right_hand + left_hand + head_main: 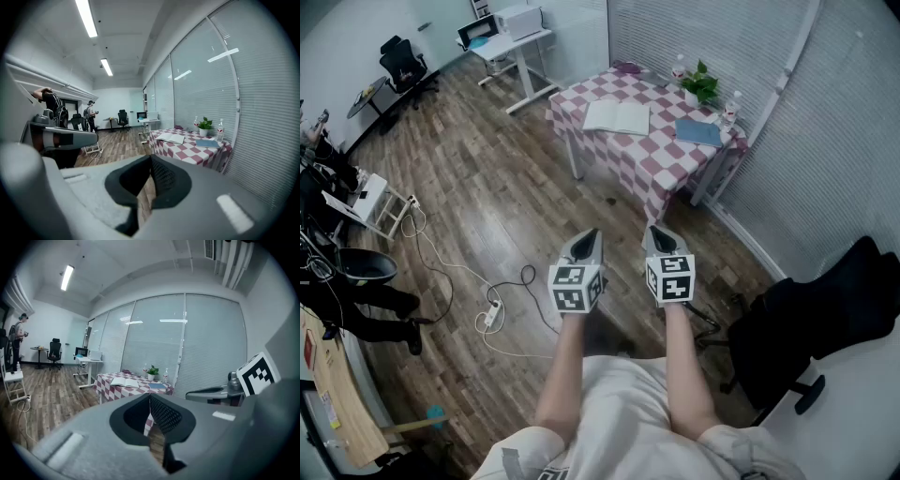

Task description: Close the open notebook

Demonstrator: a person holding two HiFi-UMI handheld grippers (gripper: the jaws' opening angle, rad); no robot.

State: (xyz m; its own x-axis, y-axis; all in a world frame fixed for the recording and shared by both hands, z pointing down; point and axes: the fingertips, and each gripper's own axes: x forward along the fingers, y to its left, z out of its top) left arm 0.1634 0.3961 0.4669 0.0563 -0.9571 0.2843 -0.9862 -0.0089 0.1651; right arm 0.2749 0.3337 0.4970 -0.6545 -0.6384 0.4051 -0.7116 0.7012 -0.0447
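Note:
An open white notebook [617, 116] lies flat on a table with a red-and-white checked cloth [649, 152], far ahead across the floor; it also shows in the left gripper view [124, 381] and the right gripper view [170, 138]. Both grippers are held out side by side over the wooden floor, well short of the table. My left gripper [587, 237] [150, 396] has its jaws together with nothing between them. My right gripper [661, 234] [151, 158] is shut and empty too.
On the table also lie a closed blue book [698, 132], a potted plant [701, 86] and two bottles. A white desk [517, 44] stands behind it. Cables and a power strip [491, 313] lie on the floor at left. A black chair [825, 323] is at right. People stand at far left.

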